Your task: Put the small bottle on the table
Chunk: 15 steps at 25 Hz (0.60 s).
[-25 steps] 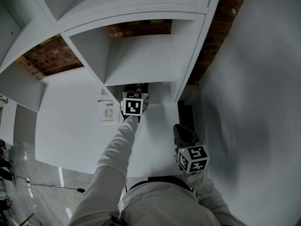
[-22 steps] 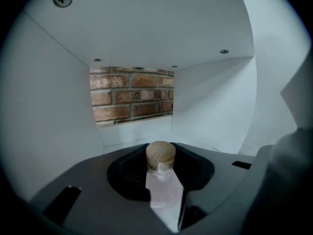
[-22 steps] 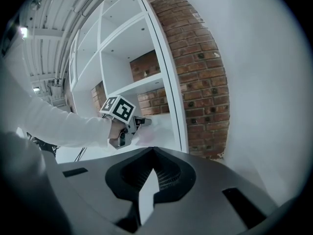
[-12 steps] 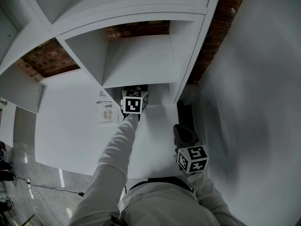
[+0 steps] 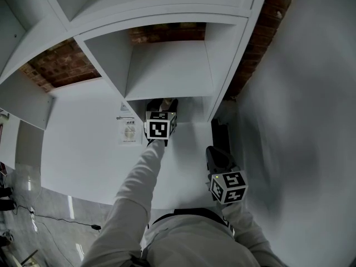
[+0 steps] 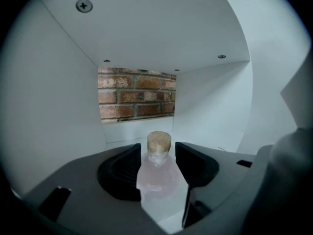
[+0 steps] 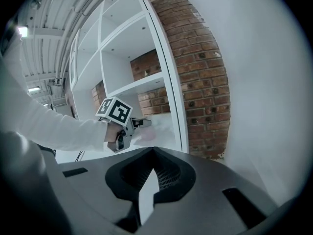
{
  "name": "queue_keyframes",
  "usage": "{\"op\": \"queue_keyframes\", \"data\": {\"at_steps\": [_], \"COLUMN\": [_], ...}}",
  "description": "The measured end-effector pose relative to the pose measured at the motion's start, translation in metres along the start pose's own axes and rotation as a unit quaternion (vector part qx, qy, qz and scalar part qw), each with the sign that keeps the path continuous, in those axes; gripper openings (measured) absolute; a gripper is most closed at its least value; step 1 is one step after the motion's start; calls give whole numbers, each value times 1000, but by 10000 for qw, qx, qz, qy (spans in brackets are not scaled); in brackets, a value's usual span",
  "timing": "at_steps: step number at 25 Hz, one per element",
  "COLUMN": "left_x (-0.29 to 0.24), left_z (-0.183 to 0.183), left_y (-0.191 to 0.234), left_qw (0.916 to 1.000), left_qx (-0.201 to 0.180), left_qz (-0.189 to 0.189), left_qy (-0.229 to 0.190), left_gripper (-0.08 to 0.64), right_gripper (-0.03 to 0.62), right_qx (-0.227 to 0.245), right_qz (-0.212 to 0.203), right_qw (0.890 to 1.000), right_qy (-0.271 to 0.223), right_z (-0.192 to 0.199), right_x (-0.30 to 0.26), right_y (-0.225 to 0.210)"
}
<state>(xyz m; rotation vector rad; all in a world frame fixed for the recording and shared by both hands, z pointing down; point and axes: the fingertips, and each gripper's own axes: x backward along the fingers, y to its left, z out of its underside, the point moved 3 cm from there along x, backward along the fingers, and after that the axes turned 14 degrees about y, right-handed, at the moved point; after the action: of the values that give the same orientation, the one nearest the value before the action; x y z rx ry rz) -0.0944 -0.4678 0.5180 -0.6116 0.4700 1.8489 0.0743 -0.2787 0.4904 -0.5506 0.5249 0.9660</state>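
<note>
Finding: the left gripper reaches into the lower shelf compartment, which is backed by a brick wall. The small bottle is at lower centre of the left gripper view. It is upright, with a cork stopper, and stands directly between the jaws on the compartment's white floor.

The jaws are opening at this moment. The pads flank the bottle's shoulders and do not appear to press on it, so the bottle seems to carry its own weight. Judgement: the level, straight-in approach keeps the bottle from tipping.

The right gripper is pressed together and empty. It is held low at lower right of the head view, well clear of the shelf, and has no evident part in this step.

Compared with a second ago, the left gripper is at the same compartment mouth but its jaws show wider apart in the head view. The right gripper's position is unchanged.
</note>
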Motion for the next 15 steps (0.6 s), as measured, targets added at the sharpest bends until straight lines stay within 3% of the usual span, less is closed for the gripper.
{"op": "queue_keyframes", "data": {"at_steps": [11,15], "left_x": [48,66], "left_z": [32,51], "left_y": [-11,-11], "left_qw": [9994,9991], "left_qx": [296,362], "left_qz": [187,196], "left_qy": [-51,-105], "left_gripper": [218,188], "right_gripper": [28,28], "right_qx": [62,141], "right_qz": [-16,-46], "right_qw": [10000,9998], "right_qy": [-66,-115], "right_z": [-1,-5], "right_x": [3,3], "right_y": [7,13]}}
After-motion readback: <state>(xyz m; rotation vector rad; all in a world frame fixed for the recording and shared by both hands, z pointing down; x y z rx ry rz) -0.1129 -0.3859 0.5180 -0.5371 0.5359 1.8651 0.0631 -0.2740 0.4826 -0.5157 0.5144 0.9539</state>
